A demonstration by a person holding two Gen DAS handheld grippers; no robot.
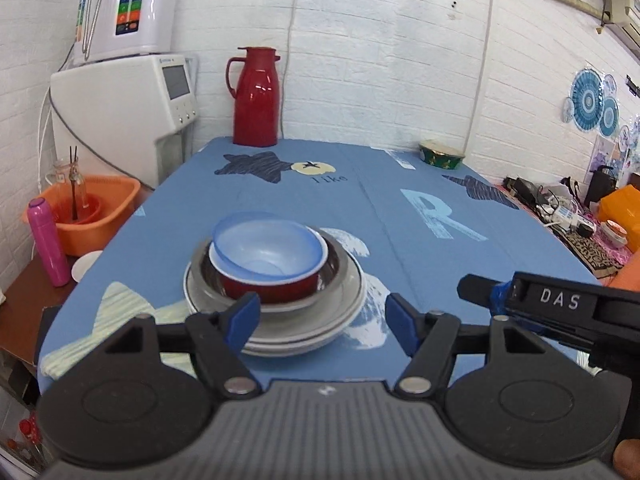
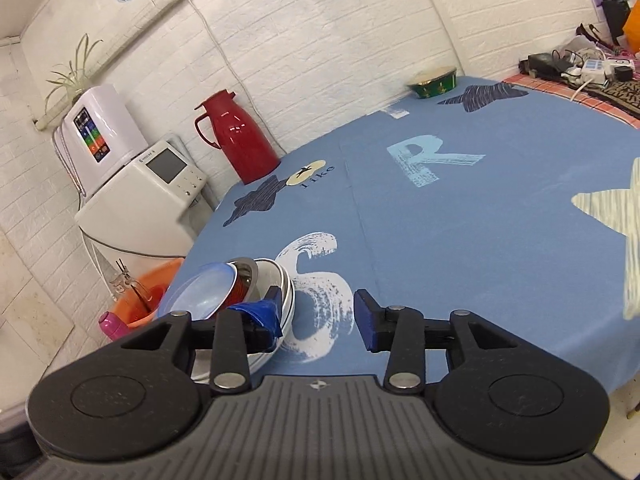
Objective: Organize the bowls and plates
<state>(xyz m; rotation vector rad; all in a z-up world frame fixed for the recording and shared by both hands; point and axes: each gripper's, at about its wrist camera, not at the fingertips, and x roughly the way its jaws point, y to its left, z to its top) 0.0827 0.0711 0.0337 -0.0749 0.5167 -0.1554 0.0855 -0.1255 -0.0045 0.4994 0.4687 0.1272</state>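
Observation:
A stack stands on the blue tablecloth: white plates (image 1: 304, 332) at the bottom, a steel bowl (image 1: 340, 268), a red bowl (image 1: 272, 286) and a translucent blue bowl (image 1: 268, 246) tilted on top. My left gripper (image 1: 324, 314) is open just in front of the stack, with nothing between its fingers. The right gripper (image 2: 318, 316) is open to the right of the stack; its left finger overlaps the plates (image 2: 286, 292) in this view, whether touching I cannot tell. The right wrist view shows the blue bowl (image 2: 200, 296) from the side. The right gripper's tip (image 1: 500, 290) shows at the right of the left wrist view.
A red thermos jug (image 1: 256, 100) stands at the table's far edge and a green bowl (image 1: 442, 155) at the far right corner. Left of the table are an orange basin (image 1: 100, 208), a pink bottle (image 1: 47, 240) and white appliances (image 1: 128, 96). Clutter (image 1: 560, 204) lies to the right.

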